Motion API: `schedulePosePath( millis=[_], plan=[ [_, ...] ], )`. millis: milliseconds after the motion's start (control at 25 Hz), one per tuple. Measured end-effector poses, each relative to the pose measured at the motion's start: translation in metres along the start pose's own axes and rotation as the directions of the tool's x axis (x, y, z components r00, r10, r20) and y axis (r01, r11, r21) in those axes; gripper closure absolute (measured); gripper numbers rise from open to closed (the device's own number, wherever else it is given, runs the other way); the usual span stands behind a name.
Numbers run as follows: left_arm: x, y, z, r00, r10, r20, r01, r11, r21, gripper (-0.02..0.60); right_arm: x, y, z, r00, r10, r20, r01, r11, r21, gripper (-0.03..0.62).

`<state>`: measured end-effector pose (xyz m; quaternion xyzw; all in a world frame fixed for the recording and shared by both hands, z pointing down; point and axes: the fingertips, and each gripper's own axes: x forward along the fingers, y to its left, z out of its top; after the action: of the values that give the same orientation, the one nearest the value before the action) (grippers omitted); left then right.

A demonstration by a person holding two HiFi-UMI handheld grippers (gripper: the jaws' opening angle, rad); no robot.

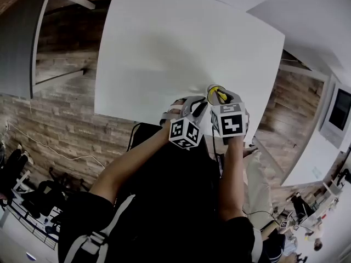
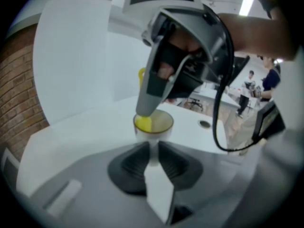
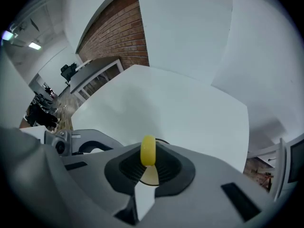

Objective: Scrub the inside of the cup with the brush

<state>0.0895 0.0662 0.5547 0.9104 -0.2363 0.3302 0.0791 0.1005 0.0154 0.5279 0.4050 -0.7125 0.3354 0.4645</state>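
Since the cup, at the centre of my left gripper view, looks small, rigid and smooth, I judge it light but slippery. My left gripper clamps its thin white side part, my right gripper pinches the yellow brush, above the white table. I find no readable writing.
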Motion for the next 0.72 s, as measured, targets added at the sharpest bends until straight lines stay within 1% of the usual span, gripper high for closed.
schedulePosePath(
  millis=[240, 400, 560, 640, 720],
  plan=[
    [-0.001, 0.000, 0.001, 1.000, -0.002, 0.002, 0.002, 1.000, 0.004, 0.518, 0.017, -0.003, -0.002, 0.999, -0.002, -0.033, 0.002, 1.000, 0.020, 0.566],
    [-0.001, 0.000, 0.000, 1.000, -0.004, -0.001, 0.004, 1.000, 0.007, 0.518, 0.029, -0.003, -0.011, 0.997, 0.004, -0.080, -0.003, 1.000, 0.015, 0.566],
    [-0.001, 0.001, 0.000, 1.000, -0.001, 0.001, 0.001, 1.000, 0.010, 0.518, 0.032, -0.002, -0.011, 0.993, -0.006, -0.116, 0.005, 1.000, -0.007, 0.566],
    [-0.001, 0.001, 0.000, 1.000, 0.000, 0.001, 0.000, 1.000, 0.007, 0.518, 0.030, -0.002, -0.010, 0.994, 0.015, -0.110, -0.014, 1.000, 0.016, 0.566],
    [-0.001, 0.000, 0.001, 1.000, -0.001, 0.002, 0.001, 1.000, 0.005, 0.518, 0.023, 0.001, -0.010, 0.994, 0.069, -0.087, -0.062, 0.995, 0.077, 0.566]
  ],
)
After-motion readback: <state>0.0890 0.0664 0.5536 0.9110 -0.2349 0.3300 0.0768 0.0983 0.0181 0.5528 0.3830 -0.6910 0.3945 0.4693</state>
